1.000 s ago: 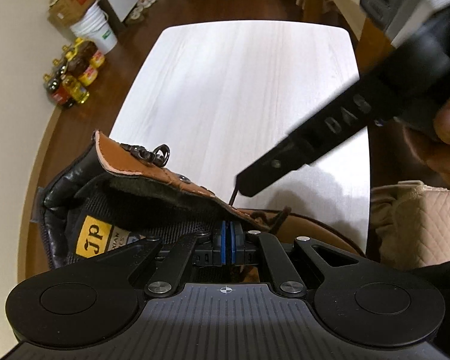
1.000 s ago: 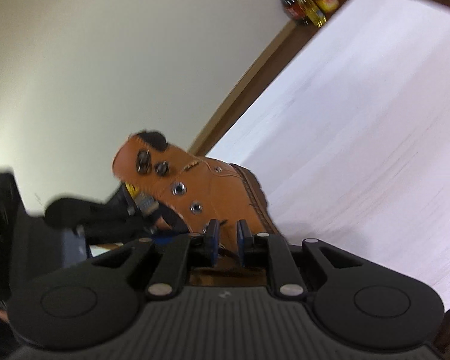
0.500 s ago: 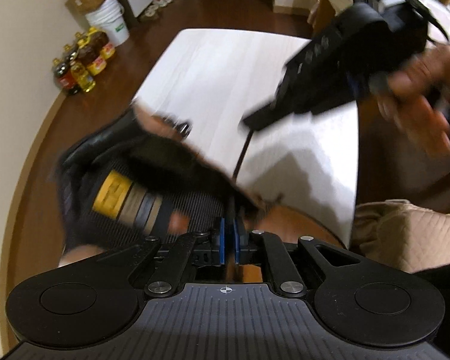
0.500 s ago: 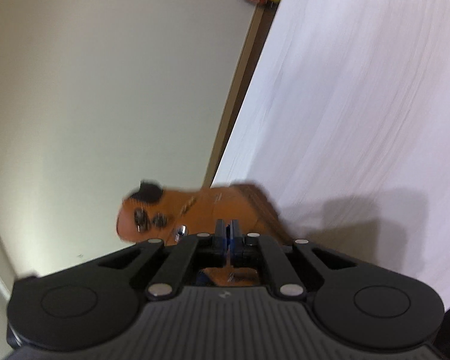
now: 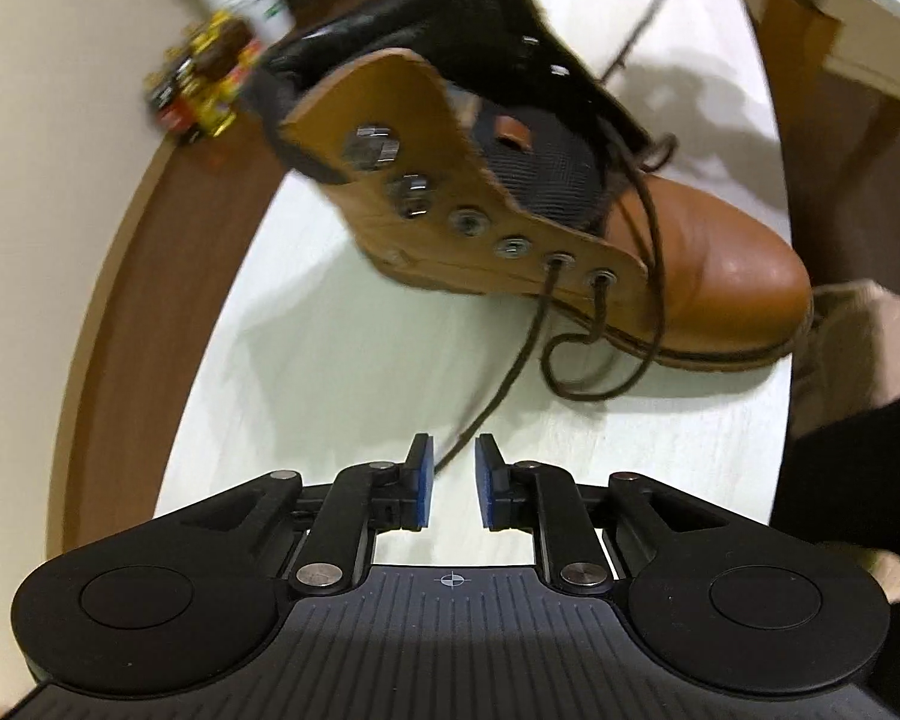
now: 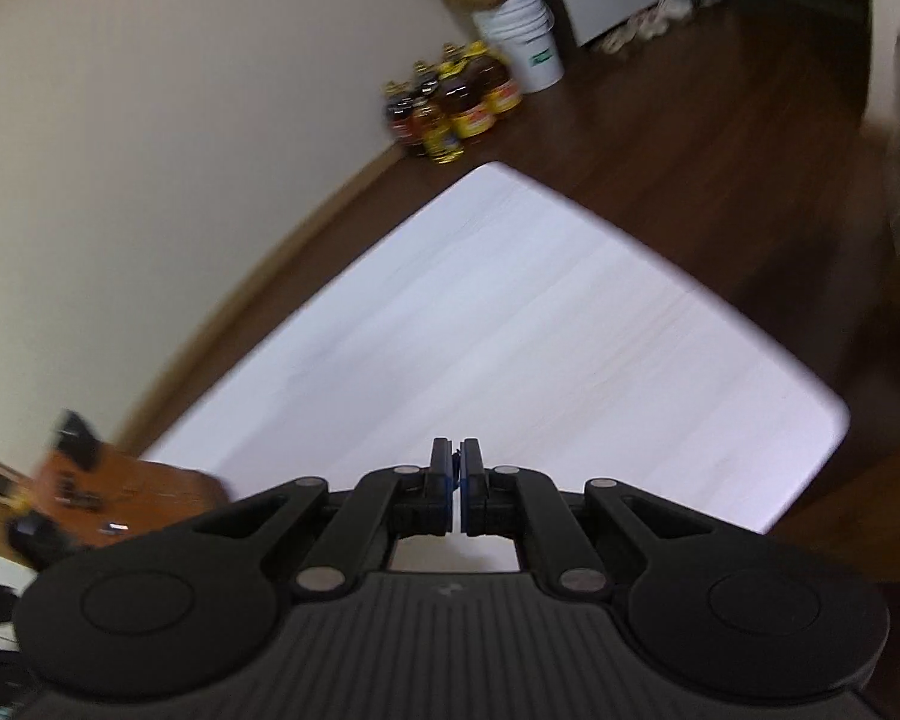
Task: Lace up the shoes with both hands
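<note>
Left gripper [image 5: 453,483]: jaws opening, blue pads apart; a strand of the lace [image 5: 504,387] runs down into the gap between them but no pad presses on it. Right gripper [image 6: 456,489]: jaws closed, pads all but touching; whether a thin strand is pinched there cannot be told from its own view.

The relation that counts: the boot [image 5: 570,180] lies ahead of the left gripper and a little to the right in that view, on the white worktop [image 5: 342,372]; its long axis runs from the raised collar at upper left to the toe at lower right; the loose strand leads from the lower eyelets [image 5: 576,270] straight back toward the left jaws. In the right wrist view the boot [image 6: 126,486] shows only at the lower left edge, blurred; the left hand is judged the nearer.

Look of the boot: tan leather, rounded glossy toe, dark tongue and padded collar; brown cord threaded through only the lowest eyelets, upper eyelets and hooks bare; one loop slack beside the sole. Lacing judged early.
</note>
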Demonstrator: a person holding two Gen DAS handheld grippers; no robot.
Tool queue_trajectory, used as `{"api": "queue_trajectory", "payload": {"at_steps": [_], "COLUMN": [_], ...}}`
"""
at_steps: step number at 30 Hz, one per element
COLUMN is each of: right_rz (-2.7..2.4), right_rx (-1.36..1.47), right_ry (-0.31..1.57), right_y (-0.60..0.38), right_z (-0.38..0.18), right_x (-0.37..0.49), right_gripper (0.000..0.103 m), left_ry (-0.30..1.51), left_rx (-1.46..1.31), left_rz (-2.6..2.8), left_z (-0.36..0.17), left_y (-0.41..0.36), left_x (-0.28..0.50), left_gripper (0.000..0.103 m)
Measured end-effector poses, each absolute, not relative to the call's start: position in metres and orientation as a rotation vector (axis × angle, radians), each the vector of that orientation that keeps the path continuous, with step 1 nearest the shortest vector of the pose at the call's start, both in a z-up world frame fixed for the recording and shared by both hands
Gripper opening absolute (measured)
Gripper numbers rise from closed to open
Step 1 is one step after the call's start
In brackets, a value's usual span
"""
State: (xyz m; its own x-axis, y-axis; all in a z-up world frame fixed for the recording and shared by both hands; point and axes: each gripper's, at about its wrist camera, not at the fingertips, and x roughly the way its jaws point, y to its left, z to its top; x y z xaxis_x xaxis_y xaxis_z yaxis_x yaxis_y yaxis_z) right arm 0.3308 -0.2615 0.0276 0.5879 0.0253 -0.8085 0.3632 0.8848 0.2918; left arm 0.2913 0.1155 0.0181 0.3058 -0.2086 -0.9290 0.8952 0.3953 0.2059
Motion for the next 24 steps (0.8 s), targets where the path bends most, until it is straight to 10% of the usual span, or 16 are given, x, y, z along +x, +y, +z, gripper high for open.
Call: {"api": "queue_trajectory", "payload": {"at_steps": [24], "right_rz": [-0.389], "right_rx": [-0.15], "right_ry": [1.114], "right_y": [-0.235], "right_z": [-0.029], "right_x": [0.386], "right_gripper": [0.004], "left_ry": [0.876], "left_rx": [0.902], "left_rz": [-1.002], "left_z": [-0.005], "left_y": [0.085], "left_x": [0.277], "left_gripper": [0.02]}}
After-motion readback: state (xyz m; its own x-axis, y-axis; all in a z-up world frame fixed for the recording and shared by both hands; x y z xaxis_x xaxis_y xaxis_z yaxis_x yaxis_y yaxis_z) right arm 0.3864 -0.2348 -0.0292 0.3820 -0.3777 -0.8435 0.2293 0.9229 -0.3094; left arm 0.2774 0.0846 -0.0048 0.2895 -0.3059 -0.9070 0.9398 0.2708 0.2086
